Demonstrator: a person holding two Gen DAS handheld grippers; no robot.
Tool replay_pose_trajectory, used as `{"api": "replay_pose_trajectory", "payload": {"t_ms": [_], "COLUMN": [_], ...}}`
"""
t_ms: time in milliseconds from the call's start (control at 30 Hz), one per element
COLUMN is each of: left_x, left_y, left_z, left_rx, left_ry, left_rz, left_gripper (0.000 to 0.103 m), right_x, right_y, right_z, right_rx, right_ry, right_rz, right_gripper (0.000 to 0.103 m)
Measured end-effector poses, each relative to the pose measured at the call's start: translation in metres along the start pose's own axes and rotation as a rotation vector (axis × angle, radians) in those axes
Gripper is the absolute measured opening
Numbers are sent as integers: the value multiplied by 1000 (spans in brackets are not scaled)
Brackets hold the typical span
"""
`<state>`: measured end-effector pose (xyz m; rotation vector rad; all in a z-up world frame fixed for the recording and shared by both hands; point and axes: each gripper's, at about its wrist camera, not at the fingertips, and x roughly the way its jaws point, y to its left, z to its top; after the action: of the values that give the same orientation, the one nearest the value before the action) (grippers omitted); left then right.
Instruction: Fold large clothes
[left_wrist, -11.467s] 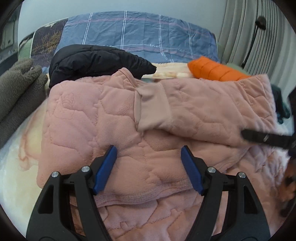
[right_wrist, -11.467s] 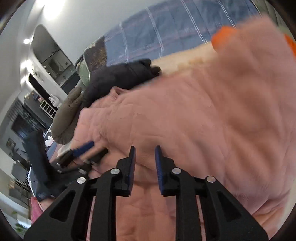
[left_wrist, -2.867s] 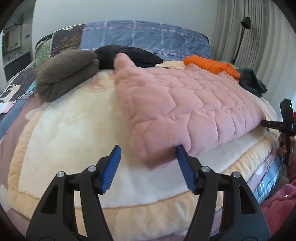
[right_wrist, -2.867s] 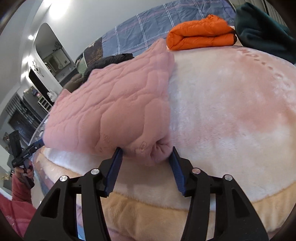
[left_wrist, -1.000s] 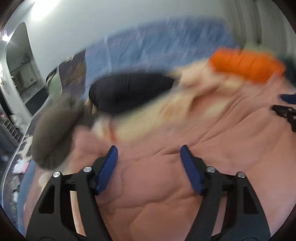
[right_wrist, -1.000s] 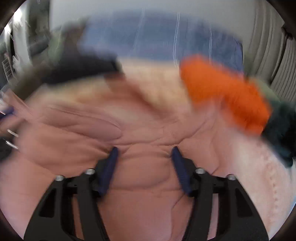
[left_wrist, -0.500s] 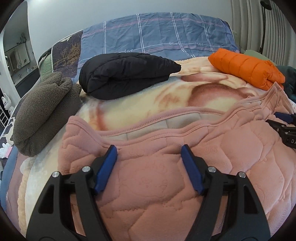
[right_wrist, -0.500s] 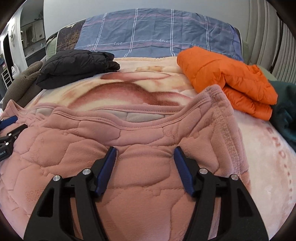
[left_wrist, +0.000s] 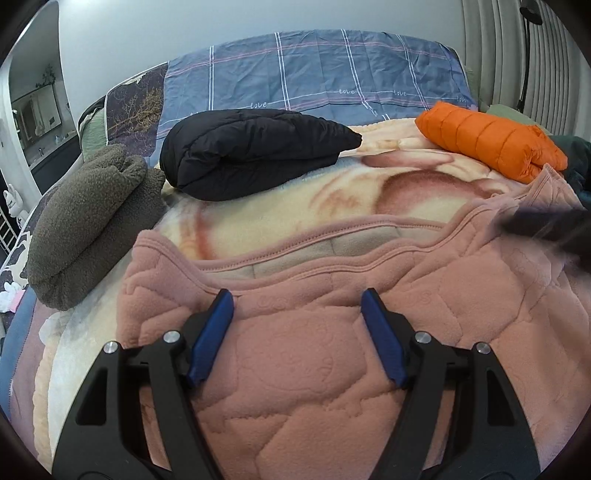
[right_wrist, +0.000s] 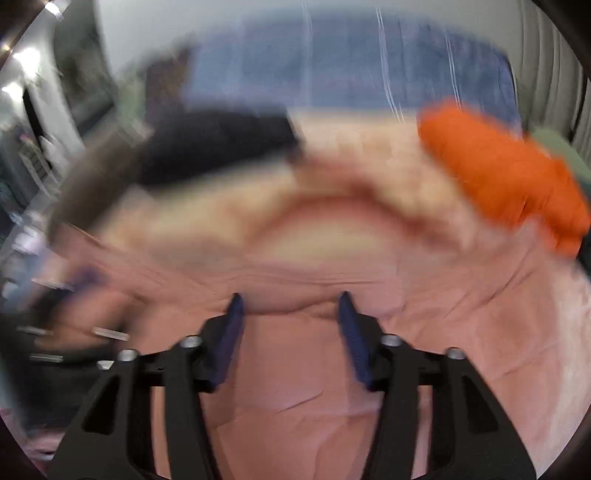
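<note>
Pink quilted garment (left_wrist: 332, 369) lay spread on bed blanket (left_wrist: 277, 221), neckline away from cameras. Left tongs (left_wrist: 297, 299) apart above it. Right tongs (right_wrist: 290, 299) apart too, gripping nothing; view blurred.

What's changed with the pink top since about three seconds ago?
The pink top, then a folded bundle on the blanket, now lies opened out flat, neckline away from the cameras. The left gripper and right gripper stay open above it; the right view is motion-blurred. Black jacket, orange jacket and grey fleece haven't moved.
</note>
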<state>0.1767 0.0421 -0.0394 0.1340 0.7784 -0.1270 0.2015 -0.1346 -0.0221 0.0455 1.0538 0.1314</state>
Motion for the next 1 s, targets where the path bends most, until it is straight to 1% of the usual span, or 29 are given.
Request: {"api": "replay_pose_trajectory", "payload": {"t_ms": [33, 67, 133, 267, 367, 467, 533, 567, 600, 633, 667, 700, 733, 767, 800, 833, 867, 933, 1000], "left_x": [0, 1, 2, 3, 3, 1, 1, 1, 1, 1, 1, 1, 1, 1, 2, 1, 1, 1, 0], "left_y": [1, 1, 1, 2, 5, 6, 7, 7, 7, 7, 6, 6, 7, 7, 6, 6, 7, 9, 10], "left_z": [0, 0, 0, -1, -2, -3, -3, -3, -3, -3, -3, -3, -3, -3, -3, -3, -3, -4, -4], "left_rx": [-7, -13, -13, -27, -38, -45, -51, -53, -53, -52, -51, -50, -50, -50, -51, -49, -50, -61, -63], "left_ry": [0, 2, 4, 6, 3, -2, -5, -5, -5, -5, -5, -5, -5, -6, -5, -5, -7, -10, -13], "left_rz": [-10, -16, -14, -29, -44, -55, -58, -60, -60, -59, -58, -58, -60, -61, -58, -56, -57, -69, -74], "left_gripper": [73, 73, 73, 74, 74, 74, 74, 74, 74, 74, 74, 74, 74, 74, 74, 74, 74, 74, 74], "right_x": [20, 19, 19, 19, 13, -16, -49, -66, -79, -87, -86, -73, -57, -45, -45, -48, -51, -53, -75], "right_y": [-7, -7, 1, 0, 3, 0, -1, 2, 5, 10, 14, 16, 14, 15, 20, 23, 24, 26, 26], "right_z": [-5, -4, -1, 1, -4, -10, -25, -36, -46, -55, -67, -75, -83, -89, -91, -89, -87, -86, -91], "right_rx": [29, 32, 5, 8, -10, 24, 66, 61, 41, 13, -17, -24, -31, -64, -82, -66, -52, -67, -62], "right_ry": [6, -5, -13, -13, -45, -91, -125, -139, -149, -149, -125, -87, -72, -104, -123, -123, -119, -123, -145], "right_rz": [19, 13, -30, -22, -37, -26, 13, 48, 66, 61, 59, 58, 49, 29, 6, -13, -18, -23, -28], "right_gripper": [49, 48, 48, 49, 49, 48, 48, 48, 48, 48, 48, 47, 48, 48, 48, 48, 49, 48, 47]}}
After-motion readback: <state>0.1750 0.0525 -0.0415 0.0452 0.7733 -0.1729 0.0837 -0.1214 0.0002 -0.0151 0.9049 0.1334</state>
